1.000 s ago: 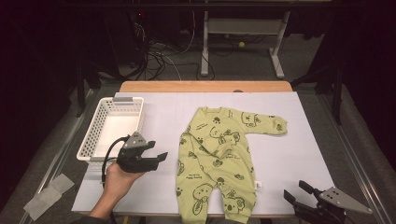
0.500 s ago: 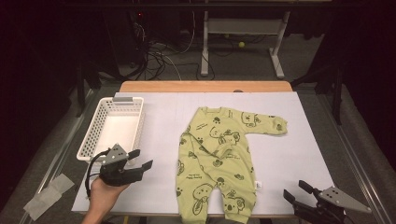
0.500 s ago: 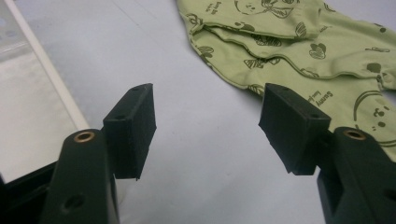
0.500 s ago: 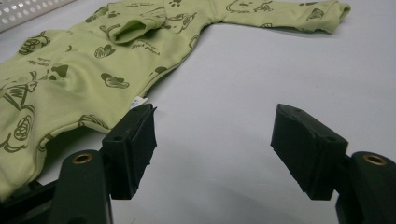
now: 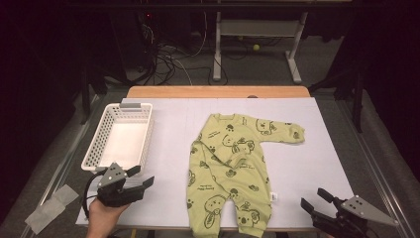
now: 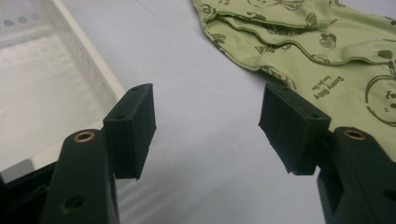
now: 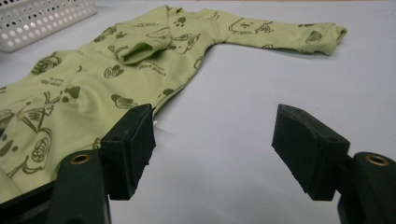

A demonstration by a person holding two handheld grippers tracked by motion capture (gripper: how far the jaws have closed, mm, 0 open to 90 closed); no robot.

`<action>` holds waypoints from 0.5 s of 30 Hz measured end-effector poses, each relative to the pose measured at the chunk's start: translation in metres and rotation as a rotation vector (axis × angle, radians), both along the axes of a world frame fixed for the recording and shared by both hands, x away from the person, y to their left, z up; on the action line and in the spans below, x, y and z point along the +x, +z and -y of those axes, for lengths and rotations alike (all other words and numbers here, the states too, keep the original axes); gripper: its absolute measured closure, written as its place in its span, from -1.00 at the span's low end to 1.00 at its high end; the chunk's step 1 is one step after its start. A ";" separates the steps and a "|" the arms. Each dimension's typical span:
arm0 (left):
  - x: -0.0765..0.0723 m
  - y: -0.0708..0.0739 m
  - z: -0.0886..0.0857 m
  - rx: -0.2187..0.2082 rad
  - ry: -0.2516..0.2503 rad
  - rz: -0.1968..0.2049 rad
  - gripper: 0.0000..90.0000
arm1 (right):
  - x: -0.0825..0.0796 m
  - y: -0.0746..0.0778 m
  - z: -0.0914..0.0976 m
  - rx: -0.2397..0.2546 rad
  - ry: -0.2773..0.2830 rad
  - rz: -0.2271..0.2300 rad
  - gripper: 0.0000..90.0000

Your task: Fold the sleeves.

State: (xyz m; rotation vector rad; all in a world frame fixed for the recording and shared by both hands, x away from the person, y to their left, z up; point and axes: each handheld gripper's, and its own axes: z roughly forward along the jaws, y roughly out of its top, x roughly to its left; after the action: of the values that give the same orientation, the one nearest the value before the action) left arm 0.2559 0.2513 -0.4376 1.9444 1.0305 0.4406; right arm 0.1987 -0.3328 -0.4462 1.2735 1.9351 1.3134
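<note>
1. High view: my left tool (image 5: 137,178) has pulled back from the left edge of the green baby romper (image 5: 233,171) toward the near-left corner of the tabletop (image 5: 322,148), just in front of the white basket (image 5: 101,141); its jaws stand apart with nothing between them
2. My right tool (image 5: 317,206) has hardly shifted at the near-right corner, jaws likewise apart and empty
3. The romper has not moved: it lies flat at mid-tabletop, one sleeve stretched out to the right, the other folded across the chest, legs reaching the near edge
4. I judge this as a pause between folds, with both tools off the cloth and no grasp begun
5. Left gripper view: bare tabletop (image 6: 201,93) lies between my jaws, the basket's wall (image 6: 88,60) close on one side, the romper's edge (image 6: 289,56) on the other, so a swing basket-ward is tight
6. Right gripper view: the romper's side hem (image 7: 182,88) lies just beyond one jaw and open tabletop (image 7: 261,93) runs up to the outstretched sleeve (image 7: 285,32)
7. The legs overlie the near edge, leaving little room to approach from below
</note>
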 end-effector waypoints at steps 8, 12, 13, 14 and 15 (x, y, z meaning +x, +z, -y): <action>-0.012 -0.008 -0.015 -0.033 0.039 -0.010 -0.26 | 0.013 0.017 -0.003 -0.038 0.043 -0.007 -0.30; -0.018 -0.012 -0.021 -0.044 0.064 -0.011 -0.26 | 0.026 0.020 -0.010 -0.078 0.069 -0.017 -0.32; -0.019 -0.014 -0.023 -0.052 0.071 -0.010 -0.26 | 0.029 0.020 -0.012 -0.082 0.076 -0.015 -0.33; -0.020 -0.015 -0.025 -0.059 0.076 -0.013 -0.26 | 0.031 0.020 -0.014 -0.076 0.081 -0.015 -0.34; -0.021 -0.016 -0.026 -0.064 0.081 -0.018 -0.26 | 0.035 0.020 -0.016 -0.070 0.085 -0.016 -0.34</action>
State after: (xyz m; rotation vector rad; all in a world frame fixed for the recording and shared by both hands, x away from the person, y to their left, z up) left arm 0.2351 0.2774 -0.4538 1.8576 1.1245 0.4306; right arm 0.2332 -0.3166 -0.4264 1.1837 2.0483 1.2670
